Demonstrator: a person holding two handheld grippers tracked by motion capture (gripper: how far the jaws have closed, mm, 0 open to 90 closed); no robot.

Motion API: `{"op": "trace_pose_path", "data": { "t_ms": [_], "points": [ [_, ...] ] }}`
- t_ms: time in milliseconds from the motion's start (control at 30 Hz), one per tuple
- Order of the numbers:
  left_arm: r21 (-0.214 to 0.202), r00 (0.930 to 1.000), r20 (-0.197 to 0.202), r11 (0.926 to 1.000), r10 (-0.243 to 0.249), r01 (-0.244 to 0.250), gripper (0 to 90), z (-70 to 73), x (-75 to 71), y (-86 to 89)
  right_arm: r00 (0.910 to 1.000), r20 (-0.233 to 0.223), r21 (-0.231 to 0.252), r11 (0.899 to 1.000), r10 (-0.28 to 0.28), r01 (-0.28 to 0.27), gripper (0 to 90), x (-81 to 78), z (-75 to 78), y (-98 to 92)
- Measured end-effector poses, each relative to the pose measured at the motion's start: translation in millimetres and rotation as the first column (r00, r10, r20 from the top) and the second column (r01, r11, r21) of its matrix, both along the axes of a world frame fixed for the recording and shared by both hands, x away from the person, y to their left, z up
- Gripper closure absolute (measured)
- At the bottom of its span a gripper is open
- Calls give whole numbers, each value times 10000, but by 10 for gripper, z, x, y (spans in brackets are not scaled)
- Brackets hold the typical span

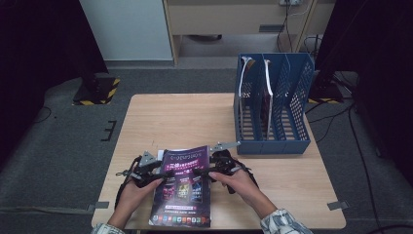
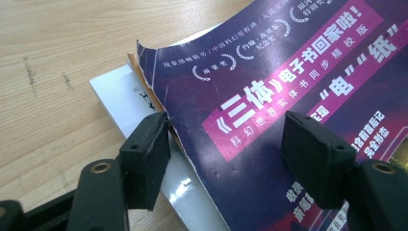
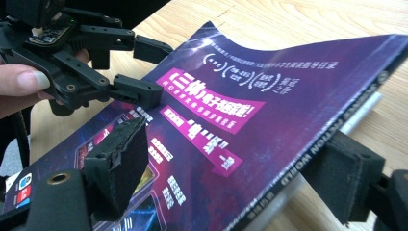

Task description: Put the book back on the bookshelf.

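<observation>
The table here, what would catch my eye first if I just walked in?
Probably the purple magazine at the near edge of the wooden table, lying on a white book. A person's left gripper and right gripper straddle its two side edges, and the right side looks lifted. Next comes the blue file rack at the far right, with magazines standing in its left slots.

A dark purple cover with a magenta band and white lettering is borne by the magazine [image 1: 184, 187]. White is shown by the booklet [image 2: 126, 103] beneath it. The file rack [image 1: 272, 105] is coloured blue, the table [image 1: 175, 119] light wood-grained, both grippers' jaws black.
</observation>
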State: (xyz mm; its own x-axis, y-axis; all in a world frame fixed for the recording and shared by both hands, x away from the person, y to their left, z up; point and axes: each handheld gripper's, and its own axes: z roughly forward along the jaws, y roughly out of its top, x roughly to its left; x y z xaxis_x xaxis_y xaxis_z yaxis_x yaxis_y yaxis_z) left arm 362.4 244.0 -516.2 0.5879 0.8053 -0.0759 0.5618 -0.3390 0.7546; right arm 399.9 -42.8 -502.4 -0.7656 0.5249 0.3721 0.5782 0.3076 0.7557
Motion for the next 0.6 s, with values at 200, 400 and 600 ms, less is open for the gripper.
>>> {"op": "trace_pose_path", "data": {
  "t_ms": [200, 400, 600],
  "points": [
    [-6, 10000, 20, 10000, 46, -46, 337, -2, -7, 0, 9999, -111, -100, 9999, 19, -20, 213, 15, -6, 84],
    [-11, 10000, 27, 10000, 55, -55, 336, -3, -8, -1, 9998, -213, -249, 9997, -4, -2, 212, 28, -32, 84],
    [8, 10000, 27, 10000, 42, -42, 322, -4, -9, -9, 9995, -277, -257, 9995, 171, -178, 235, 19, -58, 116]
  ]
}}
